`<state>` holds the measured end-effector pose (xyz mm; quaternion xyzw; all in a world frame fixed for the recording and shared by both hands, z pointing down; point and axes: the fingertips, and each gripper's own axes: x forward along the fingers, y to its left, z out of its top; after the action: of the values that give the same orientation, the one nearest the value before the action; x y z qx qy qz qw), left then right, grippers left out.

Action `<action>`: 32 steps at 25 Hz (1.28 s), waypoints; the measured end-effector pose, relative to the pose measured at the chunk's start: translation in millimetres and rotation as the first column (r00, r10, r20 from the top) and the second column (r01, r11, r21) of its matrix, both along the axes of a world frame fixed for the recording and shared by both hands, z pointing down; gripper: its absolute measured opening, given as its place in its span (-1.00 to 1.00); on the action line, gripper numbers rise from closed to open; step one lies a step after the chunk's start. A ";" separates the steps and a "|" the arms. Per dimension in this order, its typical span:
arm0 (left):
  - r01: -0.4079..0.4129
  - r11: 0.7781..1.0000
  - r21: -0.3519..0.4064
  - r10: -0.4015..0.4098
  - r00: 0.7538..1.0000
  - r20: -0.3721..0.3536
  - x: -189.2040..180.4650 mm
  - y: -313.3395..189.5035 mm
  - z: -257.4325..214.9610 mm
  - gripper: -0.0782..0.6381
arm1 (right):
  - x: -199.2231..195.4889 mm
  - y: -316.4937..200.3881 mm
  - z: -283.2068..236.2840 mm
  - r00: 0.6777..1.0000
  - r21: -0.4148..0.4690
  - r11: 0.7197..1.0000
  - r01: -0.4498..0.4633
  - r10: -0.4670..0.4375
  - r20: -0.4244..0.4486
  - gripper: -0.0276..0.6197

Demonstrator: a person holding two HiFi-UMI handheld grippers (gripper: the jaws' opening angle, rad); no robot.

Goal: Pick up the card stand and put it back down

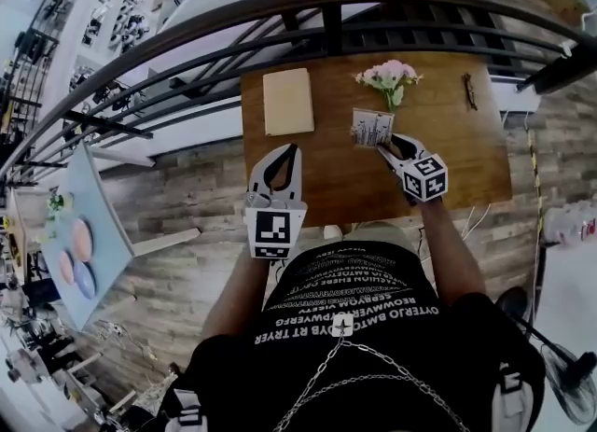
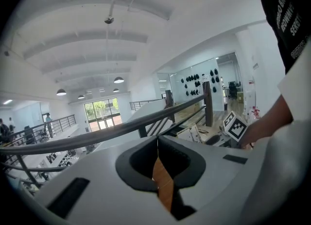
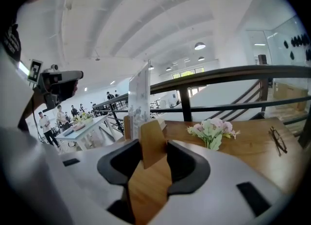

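Wood fills the gap between the jaws of the right gripper [image 3: 154, 144], which is clenched on the foot of the card stand [image 3: 140, 98], a pale printed card standing upright in a small tan wooden base block. In the head view the card stand [image 1: 372, 127] sits right of centre in the frame, over the brown wooden counter [image 1: 336, 183]. It lies just below a small bunch of pink flowers [image 1: 390, 76] and well right of a beige rectangular notepad [image 1: 287, 101]. It appears to hang clear of the counter rather than rest on it. The left gripper [image 1: 292, 152] is at lower centre, its jaws pressed together on nothing, and its own view shows the same. The stand looks light and stiff. The wooden foot should give the pads a sure, non-slip purchase, while the thin card would likely flex or pull out of its slot if squeezed. The base is therefore the right place to hold, as it is held now. Putting it down probably calls for keeping the foot level, since the tall card could tip the stand if it lands on one edge.
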<state>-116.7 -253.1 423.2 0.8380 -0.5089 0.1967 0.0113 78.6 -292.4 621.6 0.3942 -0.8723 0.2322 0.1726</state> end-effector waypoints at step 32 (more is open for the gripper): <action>-0.125 0.991 0.052 0.127 0.991 -0.039 22.6 43.0 -25.1 -0.70 | -12.3 46.5 -189.4 0.999 0.232 0.972 -0.023 0.017 0.028 -0.36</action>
<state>-94.0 -210.1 398.1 0.8724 -0.4594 0.1665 -0.0111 66.3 -245.9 432.2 0.4173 -0.8917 0.1352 0.1118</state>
